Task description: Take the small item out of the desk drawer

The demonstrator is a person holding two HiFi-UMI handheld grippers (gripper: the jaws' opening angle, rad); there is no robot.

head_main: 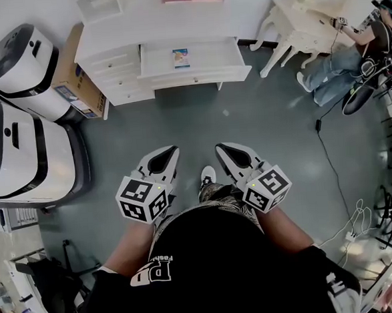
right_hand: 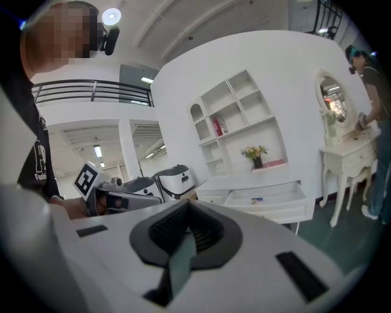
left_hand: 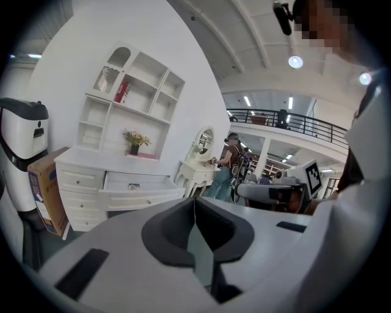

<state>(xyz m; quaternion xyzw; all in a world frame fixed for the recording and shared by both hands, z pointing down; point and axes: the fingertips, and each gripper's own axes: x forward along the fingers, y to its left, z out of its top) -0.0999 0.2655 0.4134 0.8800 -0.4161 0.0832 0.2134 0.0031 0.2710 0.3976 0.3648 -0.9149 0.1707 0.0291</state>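
Note:
The white desk stands across the room with its wide drawer pulled open. A small blue and orange item lies inside the drawer, also visible as the item and the item. My left gripper and right gripper are held side by side close to the body, far from the desk, above the grey floor. Both point toward the desk. The left gripper has its jaws together with nothing between them. The right gripper is also shut and empty.
Two large white machines and a cardboard box stand left of the desk. At the right a person sits by a white vanity table. Cables run over the floor there. A shelf unit with a flower pot tops the desk.

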